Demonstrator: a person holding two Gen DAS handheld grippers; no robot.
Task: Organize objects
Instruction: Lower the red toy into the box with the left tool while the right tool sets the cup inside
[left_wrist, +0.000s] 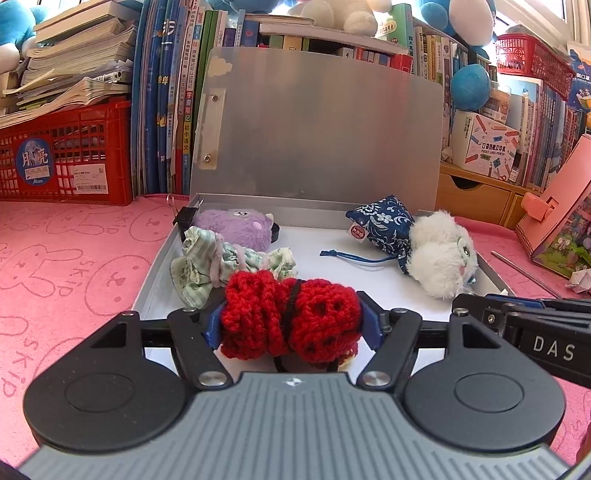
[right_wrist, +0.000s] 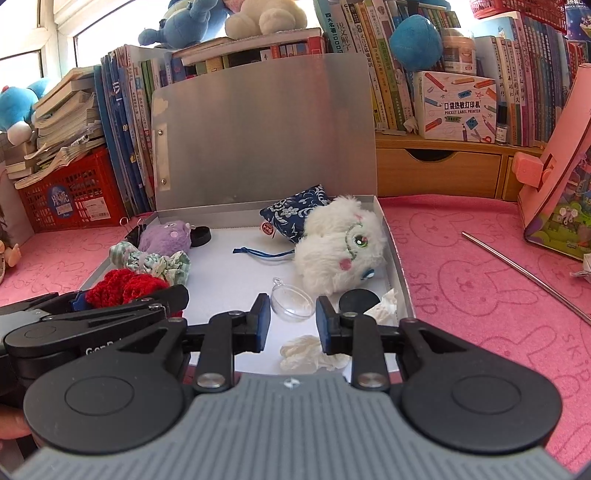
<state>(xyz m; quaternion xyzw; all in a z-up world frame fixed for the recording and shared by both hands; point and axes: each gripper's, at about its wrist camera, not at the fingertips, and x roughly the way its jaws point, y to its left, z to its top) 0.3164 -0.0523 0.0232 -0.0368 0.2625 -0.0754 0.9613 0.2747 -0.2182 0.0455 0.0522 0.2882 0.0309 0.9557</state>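
Observation:
An open silver tin box lies on the pink mat with its lid upright. My left gripper is shut on a red crocheted piece over the box's near left corner. Beside it lie a green striped cloth and a purple plush. A blue floral pouch and a white plush lie on the right. My right gripper hangs over the box's near edge, and a clear plastic half-ball sits between its blue pads. The red piece shows at the left of the right wrist view.
A black disc and crumpled white tissue lie in the box's near right part. A red crate and rows of books stand behind. A pink book stand and a metal rod are to the right, on the mat.

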